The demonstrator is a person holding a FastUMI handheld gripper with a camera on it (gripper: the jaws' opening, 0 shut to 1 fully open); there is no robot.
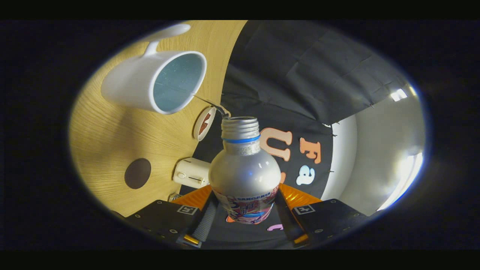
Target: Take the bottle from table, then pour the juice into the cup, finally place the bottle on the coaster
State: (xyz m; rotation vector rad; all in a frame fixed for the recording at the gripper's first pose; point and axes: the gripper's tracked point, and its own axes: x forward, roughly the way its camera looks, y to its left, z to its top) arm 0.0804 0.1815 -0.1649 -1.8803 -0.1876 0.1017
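Juice streams from the tilted silver metal bottle (244, 168), clamped between both fingers of the hand-held gripper (245, 221), toward the white ceramic cup (157, 80) at eleven o'clock on the wooden bench (112, 142), so the mouth meets the rim.

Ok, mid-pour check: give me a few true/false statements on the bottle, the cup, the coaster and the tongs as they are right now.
1. The tongs are shut on the bottle, one finger on each side of its body. True.
2. The bottle's cap is on. False: the threaded neck is open and a thin stream of juice leaves it.
3. The stream reaches the rim of the white cup. True.
4. The bottle stands on the dark round coaster. False: it is held in the air, tilted toward the cup; the coaster lies bare on the wooden table.
5. The cup is brim-full. False: much of its bluish inner wall shows.
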